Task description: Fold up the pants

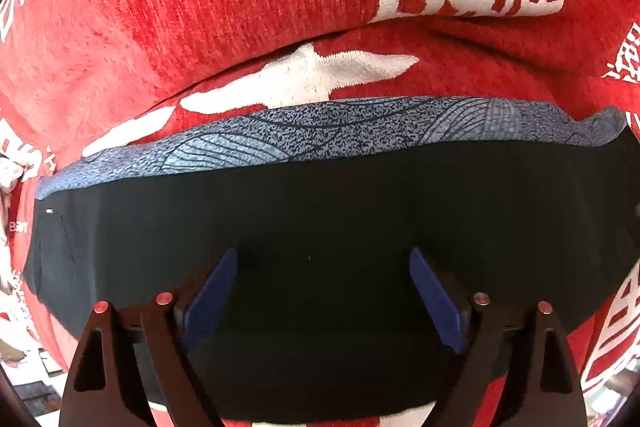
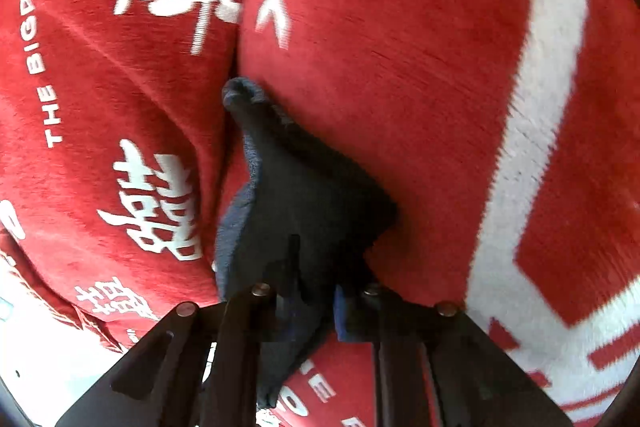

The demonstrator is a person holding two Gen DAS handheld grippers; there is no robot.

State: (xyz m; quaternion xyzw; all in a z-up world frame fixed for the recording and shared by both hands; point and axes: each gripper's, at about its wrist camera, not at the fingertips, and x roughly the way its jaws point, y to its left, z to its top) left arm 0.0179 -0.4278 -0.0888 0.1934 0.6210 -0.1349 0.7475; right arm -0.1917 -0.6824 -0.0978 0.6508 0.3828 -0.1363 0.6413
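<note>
Left gripper [image 1: 323,291]: black linkage arms nearest the lens, blue pads [image 1: 436,301] standing wide apart, pointing steeply down over the dark cloth; nothing is pinched between the jaws.
Right gripper [image 2: 316,303]: jaws drawn together and clamped on a bunched fold of the pants, with only a sliver of blue pad showing at the right of the pinch.
Pants [image 1: 320,203]: dark fabric spread flat across the lower half of the left view, with a grey-blue patterned band [image 1: 320,131] running along the far edge.
Pants, right view [image 2: 304,195]: gathered into a rising peak from the jaws towards a rolled tip that meets a crease in the bedding.
Blanket [image 1: 200,7]: red plush with white lettering, lying under the pants on every side.
Far edge: the patterned band lies on the blanket in a gently wavy line; a soft ridge of blanket rises just beyond it.
Side edges: the left end of the pants tapers to a rounded corner; the right end runs out of view.
Open room: bare red blanket beyond the band and to both sides of the peak in the right view.
</note>
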